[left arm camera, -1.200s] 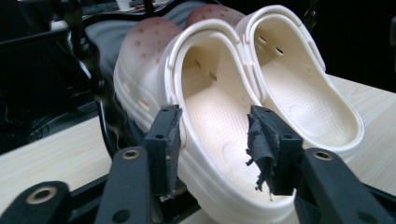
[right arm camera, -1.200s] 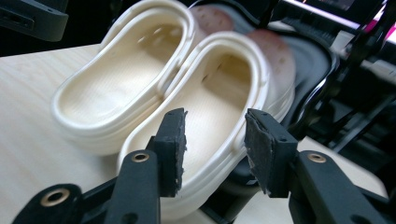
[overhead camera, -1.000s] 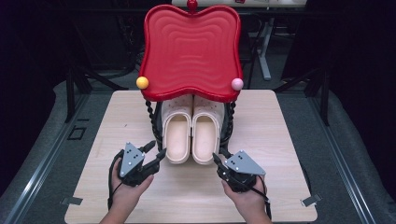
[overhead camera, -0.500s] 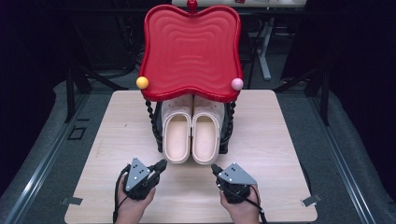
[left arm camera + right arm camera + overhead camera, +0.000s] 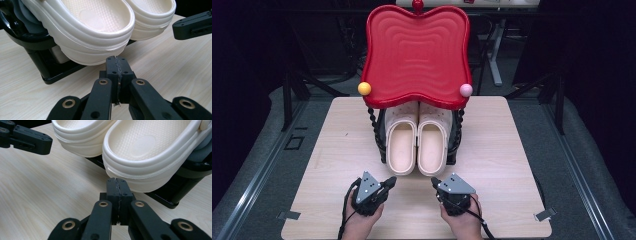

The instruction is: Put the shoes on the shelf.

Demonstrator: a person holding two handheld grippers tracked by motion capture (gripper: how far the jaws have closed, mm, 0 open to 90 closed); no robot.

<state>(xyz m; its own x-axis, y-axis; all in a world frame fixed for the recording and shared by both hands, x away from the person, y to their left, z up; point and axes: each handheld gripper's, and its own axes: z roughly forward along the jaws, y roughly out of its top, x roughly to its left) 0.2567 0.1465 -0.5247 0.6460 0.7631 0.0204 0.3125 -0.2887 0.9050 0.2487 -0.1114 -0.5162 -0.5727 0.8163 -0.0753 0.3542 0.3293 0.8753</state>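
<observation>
At the table's [image 5: 512,150] centre, a pair of cream clogs [image 5: 417,142] sits side by side on a black rack [image 5: 381,137] under a red tray-like top [image 5: 417,55], heels toward 6 o'clock. At 7 o'clock from the clogs the left hand-held gripper [image 5: 388,182] has its jaws pressed together on nothing, its tip just short of the left heel [image 5: 100,53]. At 5 o'clock the right hand-held gripper [image 5: 435,181] is likewise closed and empty, close to the right heel [image 5: 150,177].
</observation>
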